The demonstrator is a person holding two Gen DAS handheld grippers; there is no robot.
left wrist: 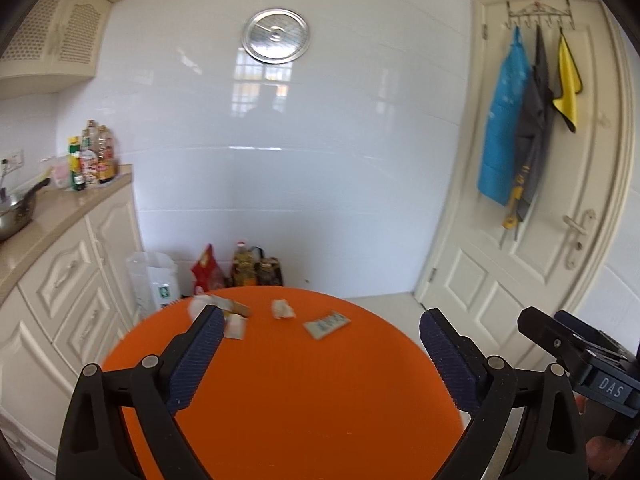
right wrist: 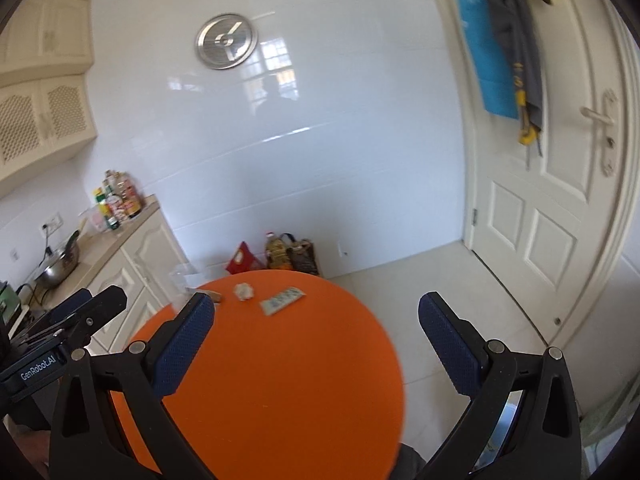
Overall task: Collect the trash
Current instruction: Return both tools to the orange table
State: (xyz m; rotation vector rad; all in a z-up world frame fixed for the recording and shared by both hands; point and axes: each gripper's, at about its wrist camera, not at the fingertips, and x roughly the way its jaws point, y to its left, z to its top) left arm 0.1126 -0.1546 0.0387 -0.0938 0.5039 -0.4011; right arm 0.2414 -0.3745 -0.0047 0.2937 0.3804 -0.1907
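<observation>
Both pairs of tongs hang over the near side of the round orange table (left wrist: 288, 392), and both stand wide apart with nothing between the pads: the left gripper (left wrist: 320, 330) and, just to its right, the right gripper (right wrist: 316, 312). Out beyond the fingers, the trash lies scattered along the far edge of the tabletop, well apart from either tool. There is a crumpled white wad (left wrist: 283, 309), small and puffy; beside it to the right a flat printed wrapper (left wrist: 326, 323), lying slightly askew; and to the left a little heap of torn packets (left wrist: 234, 318), partly hidden behind the left gripper's left pad. All of it looks featherlight and soft, likely to skid on the smooth top if nudged sideways. The wad should give way easily, so a pinch across its middle ought to do. The flat wrapper seems the awkward one: it offers no height, so catching a lifted corner or edge looks wiser than pressing down on it. A clear-lined bin (left wrist: 154, 276) stands on the floor past the table's left side.
</observation>
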